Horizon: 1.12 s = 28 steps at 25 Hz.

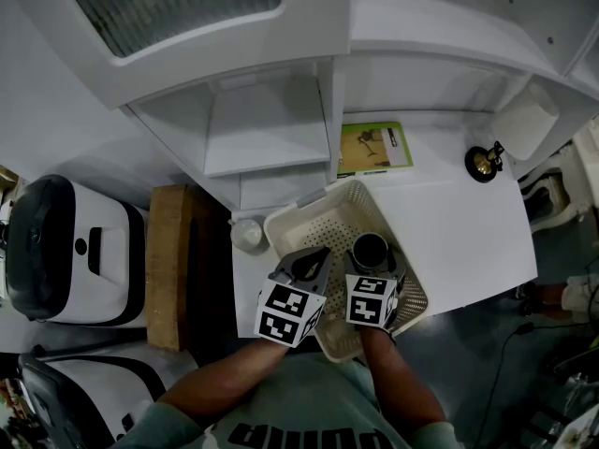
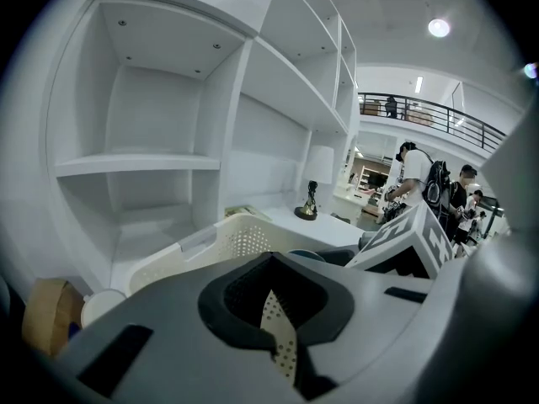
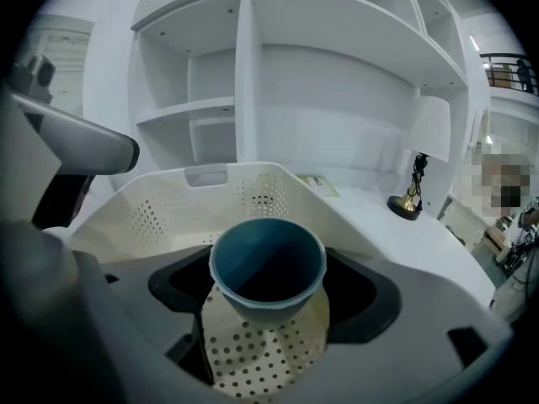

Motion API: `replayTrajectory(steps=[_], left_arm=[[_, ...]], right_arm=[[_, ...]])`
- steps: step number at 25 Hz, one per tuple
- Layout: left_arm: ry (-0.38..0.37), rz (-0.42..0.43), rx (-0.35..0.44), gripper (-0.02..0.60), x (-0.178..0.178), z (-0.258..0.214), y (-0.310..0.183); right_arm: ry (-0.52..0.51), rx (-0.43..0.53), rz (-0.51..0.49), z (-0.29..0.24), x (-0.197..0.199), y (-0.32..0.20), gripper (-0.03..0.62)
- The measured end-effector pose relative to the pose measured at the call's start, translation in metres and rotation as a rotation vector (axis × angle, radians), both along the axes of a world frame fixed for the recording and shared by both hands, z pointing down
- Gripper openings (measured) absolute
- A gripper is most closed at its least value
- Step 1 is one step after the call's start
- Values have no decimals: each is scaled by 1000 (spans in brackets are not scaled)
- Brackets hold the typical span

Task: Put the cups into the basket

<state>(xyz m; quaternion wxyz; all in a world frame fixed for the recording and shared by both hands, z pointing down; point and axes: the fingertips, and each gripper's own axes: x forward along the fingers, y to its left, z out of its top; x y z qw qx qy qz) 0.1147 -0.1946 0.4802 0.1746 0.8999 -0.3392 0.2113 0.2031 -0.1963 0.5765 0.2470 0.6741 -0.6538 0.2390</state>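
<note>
**A:** What's hidden or hard to read?

**B:** In the head view, the tools and the person's forearms [image 1: 234,382] cover the near end of the basket [image 1: 323,215]. The right gripper view looks down into the mouth of the cup [image 3: 267,268], so its foot is out of sight. I can't tell whether it touches the basket floor. The people [image 2: 417,183] far back in the left gripper view are too small to make out.

**A:** And the surface, the room?

**B:** A white tabletop [image 1: 459,223] runs under white shelves [image 1: 267,134]. The basket is cream and perforated, and sits cornerwise near the tabletop's front edge. A green booklet [image 1: 374,148] lies just behind it, and a lamp [image 1: 483,161] stands well off to the right. A small white cup [image 1: 247,235], by the look of it, is just beside the basket's left corner. Further left are a wooden block [image 1: 173,265] and a white appliance [image 1: 75,251]. Beyond the tabletop is an open hall with a railed balcony [image 2: 429,112].

**A:** The tools?

**B:** The left tool [image 1: 311,262] hangs over the basket's left side. Its jaws are all but together, with only a sliver of perforated floor showing between them, and they hold nothing. The right tool [image 1: 371,255] is just beside it, clamped on the blue cup. The cup is upright, mouth up, inside the basket's walls and above its floor.
</note>
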Motion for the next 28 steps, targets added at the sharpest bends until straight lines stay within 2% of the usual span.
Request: replayTrajectory(steps=[13, 28], left_arm=[[43, 4, 1, 6, -6, -8, 6], [73, 0, 28, 6, -19, -20, 21]], right_arm=[[-49, -92, 4, -1, -4, 20, 380], [-23, 2, 8, -43, -9, 48, 380]])
